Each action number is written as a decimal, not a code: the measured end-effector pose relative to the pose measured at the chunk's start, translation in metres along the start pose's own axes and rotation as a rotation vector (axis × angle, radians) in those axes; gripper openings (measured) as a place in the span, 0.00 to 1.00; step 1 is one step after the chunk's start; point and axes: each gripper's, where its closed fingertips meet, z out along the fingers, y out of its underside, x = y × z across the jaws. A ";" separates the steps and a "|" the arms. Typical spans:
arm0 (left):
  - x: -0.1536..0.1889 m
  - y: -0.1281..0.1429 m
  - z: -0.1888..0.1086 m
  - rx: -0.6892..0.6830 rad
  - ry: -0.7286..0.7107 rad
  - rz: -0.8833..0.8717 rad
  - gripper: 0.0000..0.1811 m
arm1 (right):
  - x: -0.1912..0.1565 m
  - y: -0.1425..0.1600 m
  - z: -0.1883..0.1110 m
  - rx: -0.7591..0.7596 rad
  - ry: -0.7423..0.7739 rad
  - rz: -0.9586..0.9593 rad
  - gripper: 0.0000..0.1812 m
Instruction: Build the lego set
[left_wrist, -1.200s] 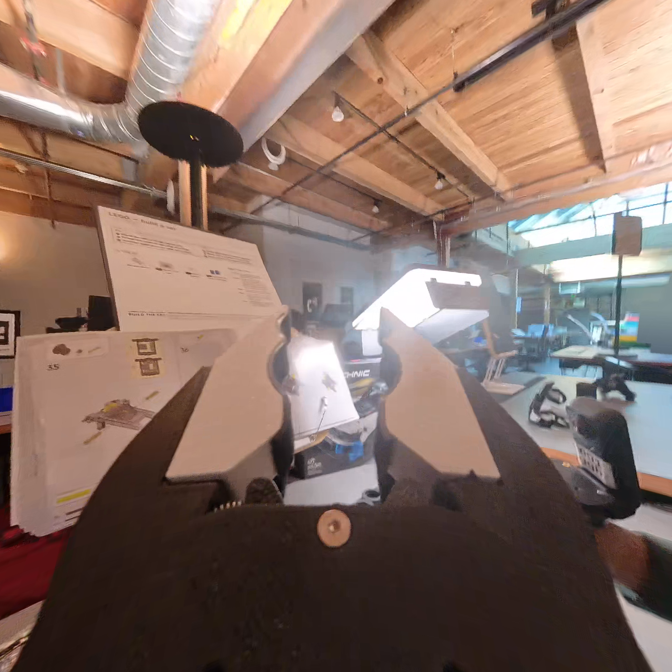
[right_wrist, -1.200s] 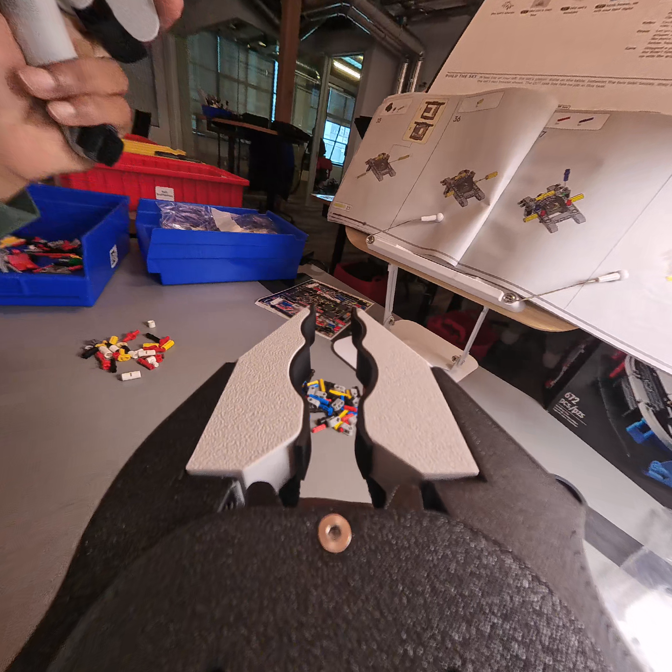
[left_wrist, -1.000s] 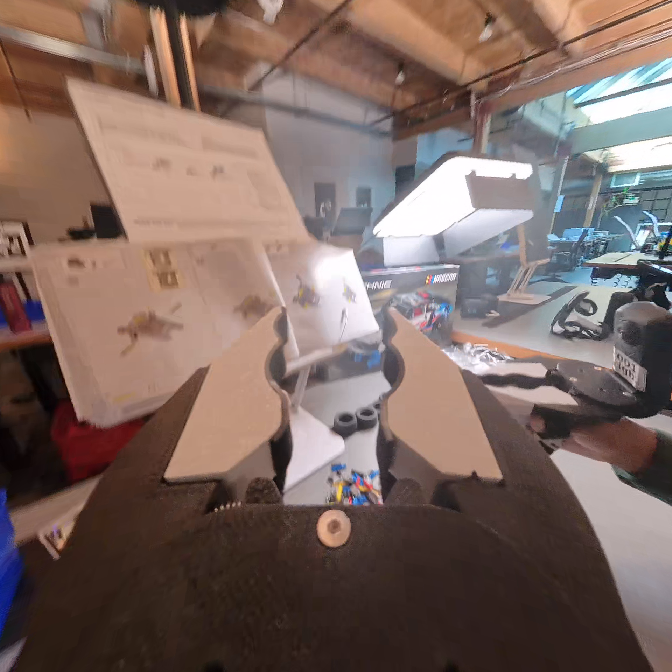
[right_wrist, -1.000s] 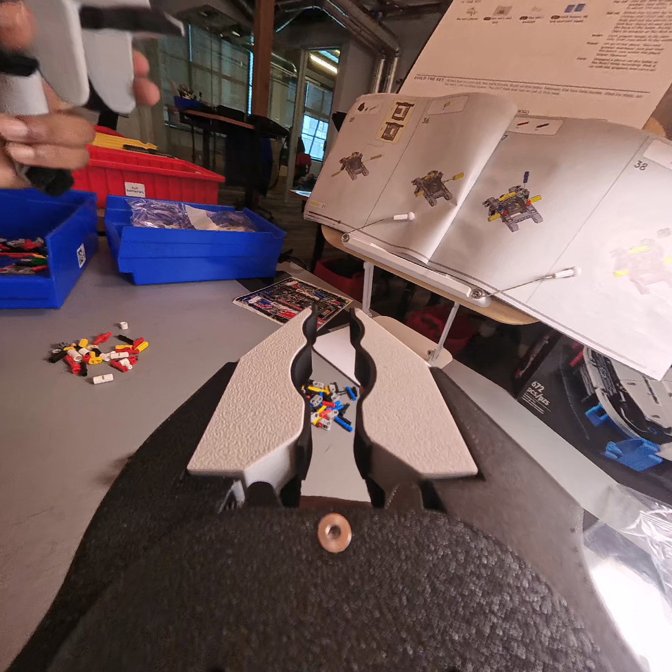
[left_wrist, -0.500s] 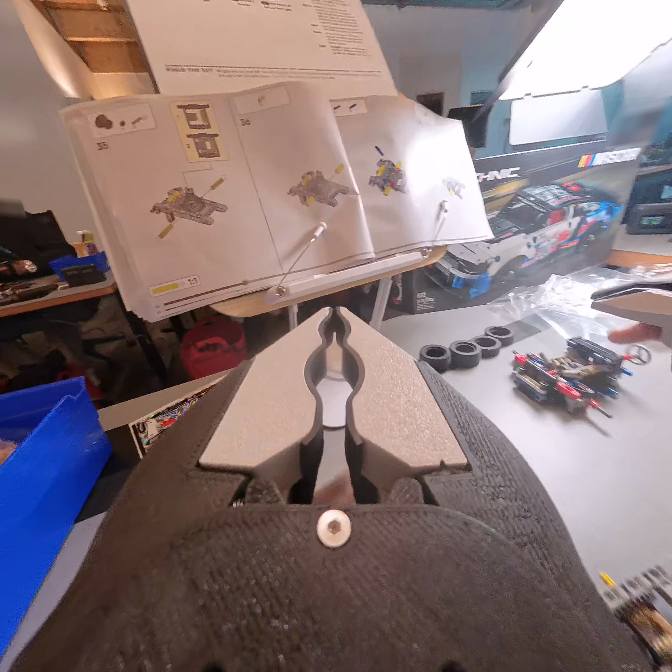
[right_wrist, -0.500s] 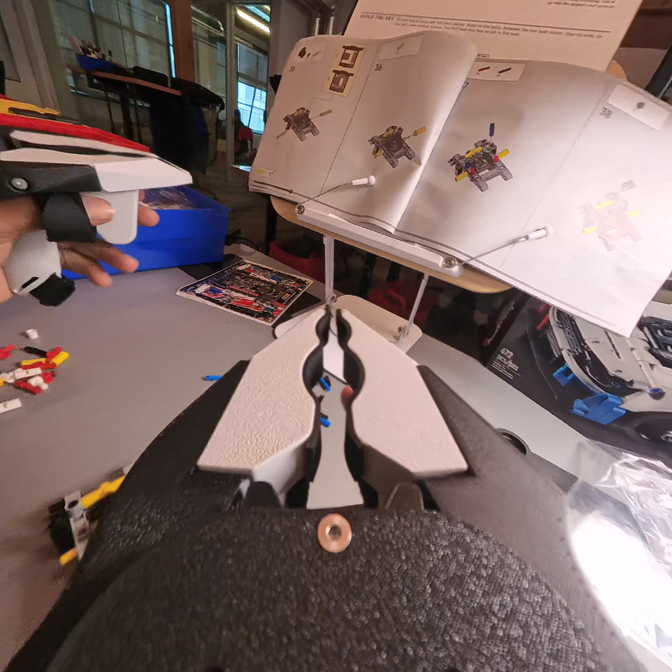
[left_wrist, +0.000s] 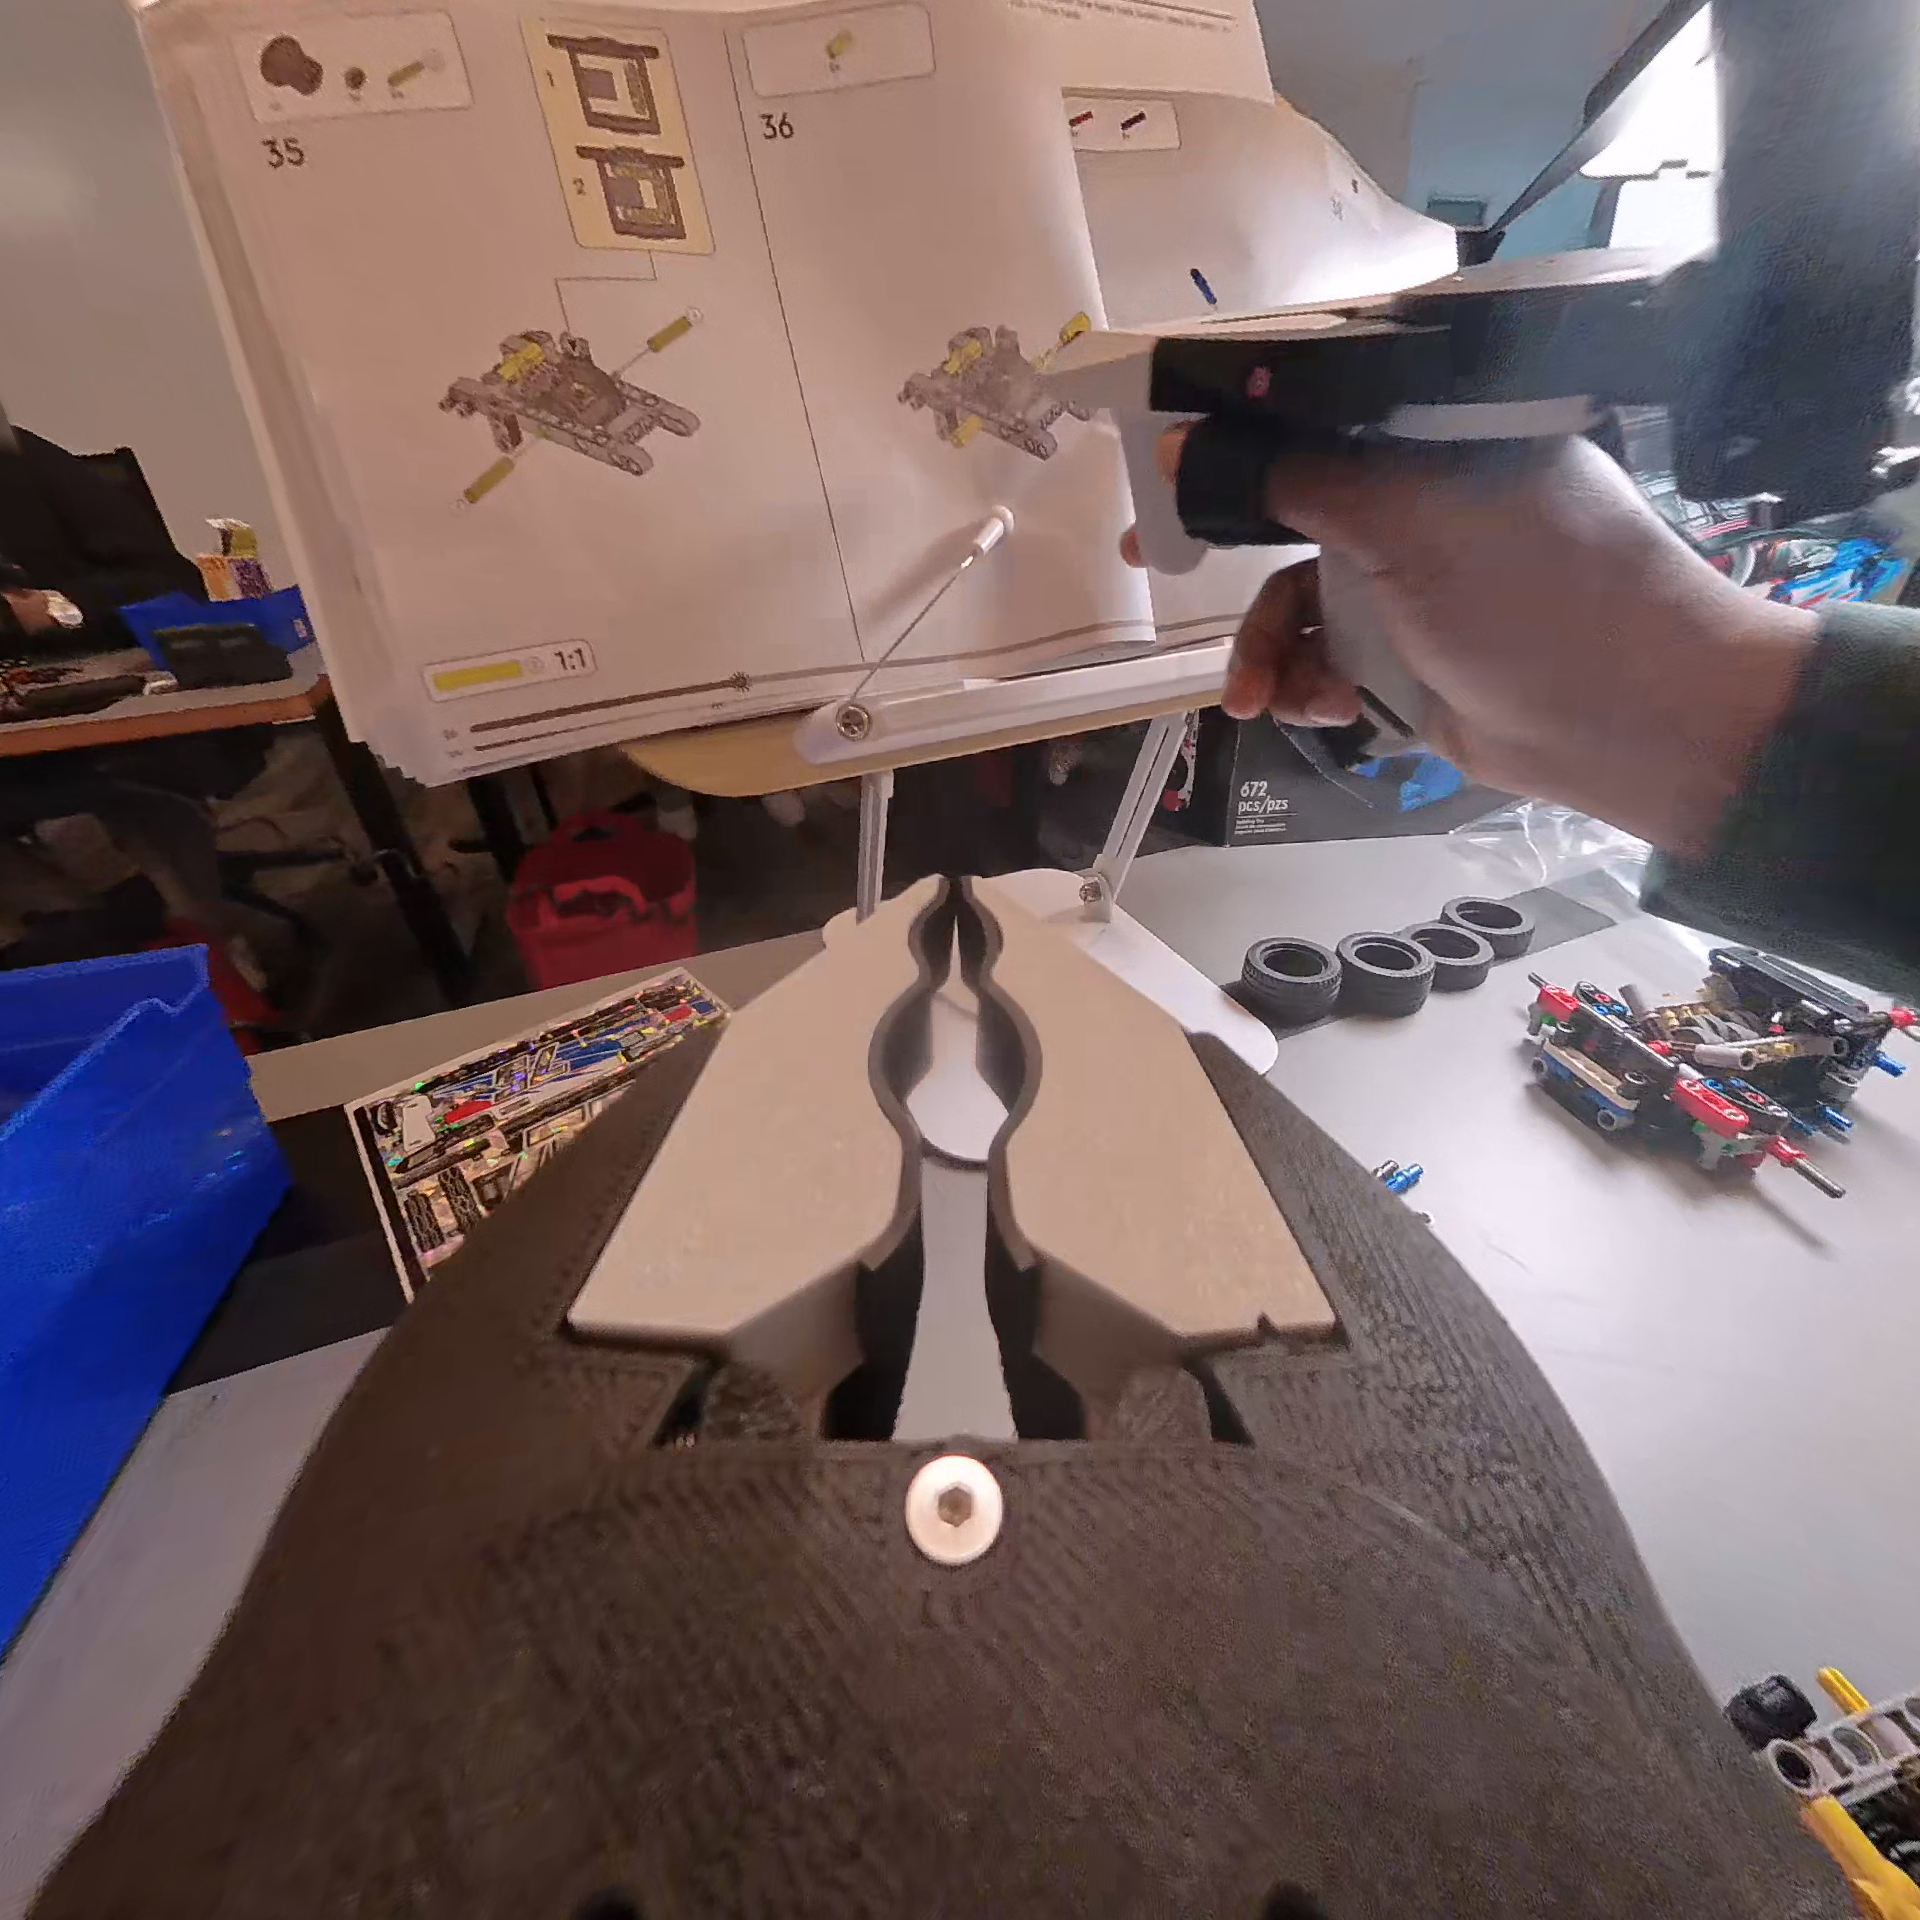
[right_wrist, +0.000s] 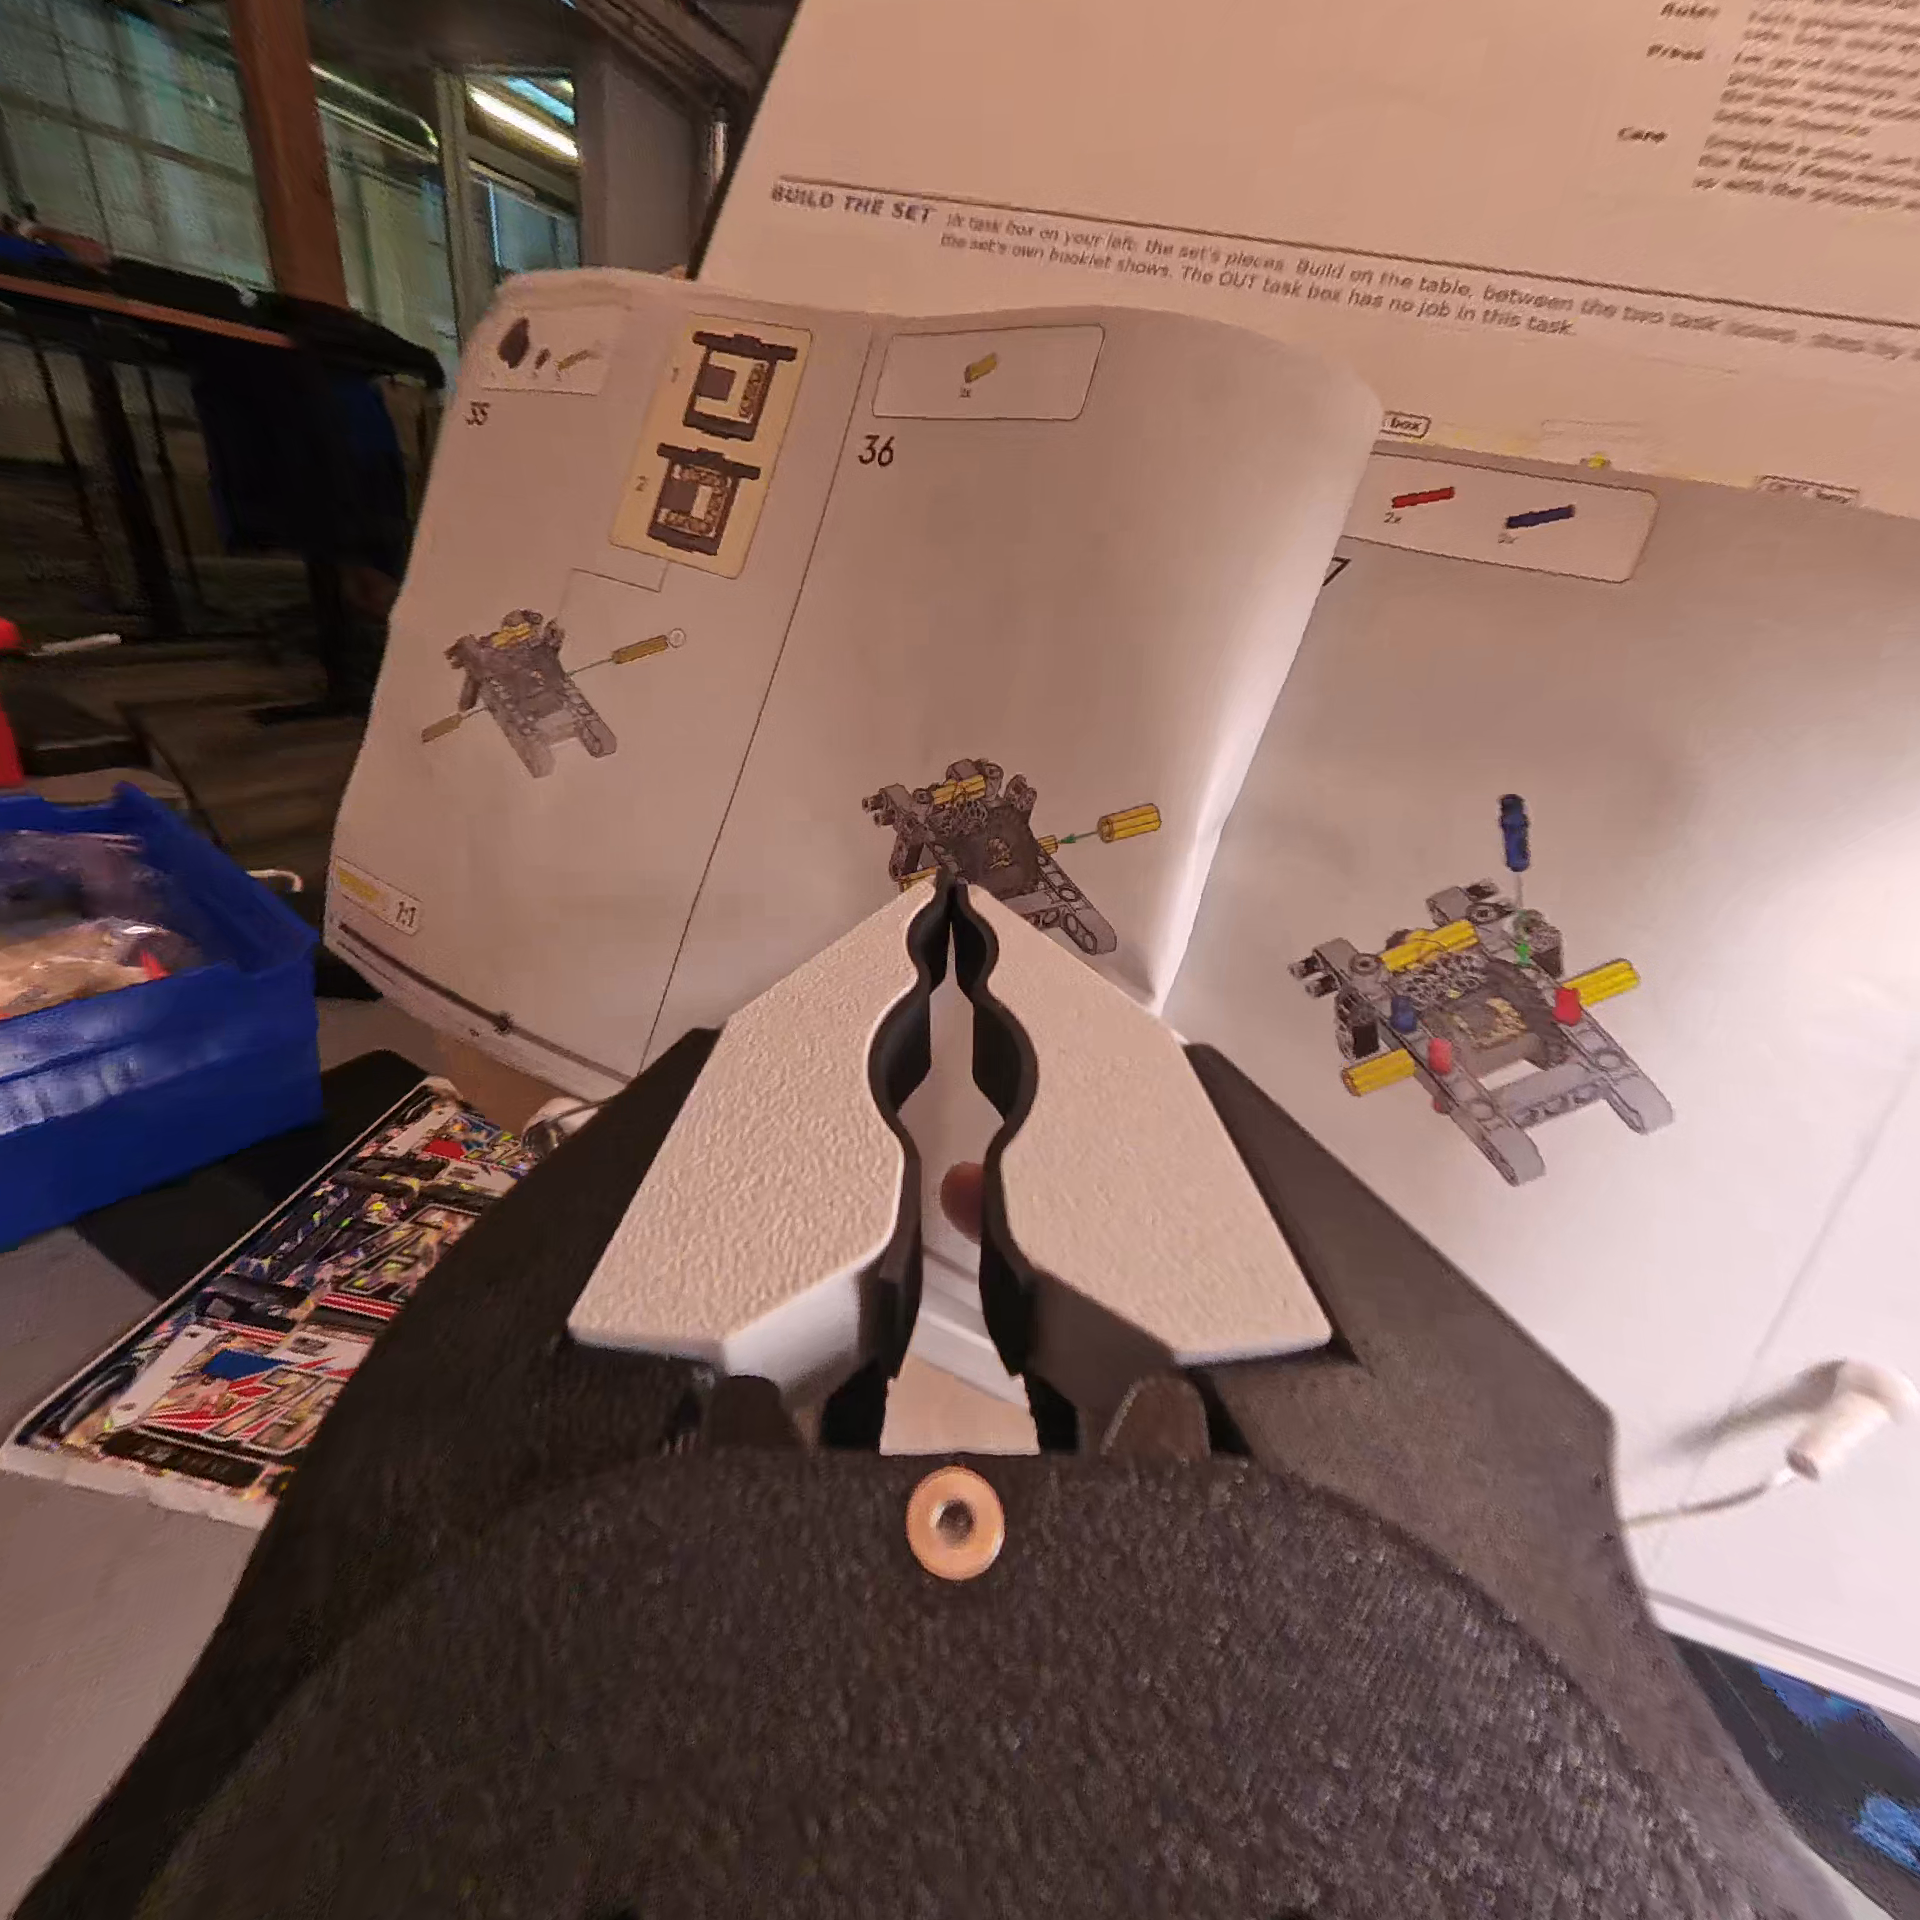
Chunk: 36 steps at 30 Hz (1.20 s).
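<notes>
My left gripper is shut and empty, held over the grey table and aimed at the foot of the book stand. The open instruction booklet stands on that stand. A partly built lego chassis lies on the table at the right, with several black tyres in a row behind it. My right gripper is shut and empty, close in front of the booklet. It also shows in the left wrist view, held by a hand in front of the page.
A blue bin stands at the left, and shows in the right wrist view. A sticker sheet lies beside it. The set's box stands behind the stand. Loose pieces lie at the lower right. Spacing between my two grippers at the tips: around 20 cm.
Both grippers have shut from open. The left one has tilted down from the ceiling to the table. The right one has moved up close to the booklet.
</notes>
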 end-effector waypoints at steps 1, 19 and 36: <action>0.000 0.002 0.001 -0.005 0.006 -0.004 0.00 | 0.000 0.003 0.005 -0.012 0.003 -0.003 0.00; 0.031 -0.012 -0.002 0.004 0.056 0.023 0.00 | 0.004 0.005 0.009 -0.028 0.035 -0.090 0.00; 0.037 -0.029 -0.007 0.042 0.062 0.019 0.00 | 0.014 0.000 0.010 -0.072 0.047 -0.240 0.00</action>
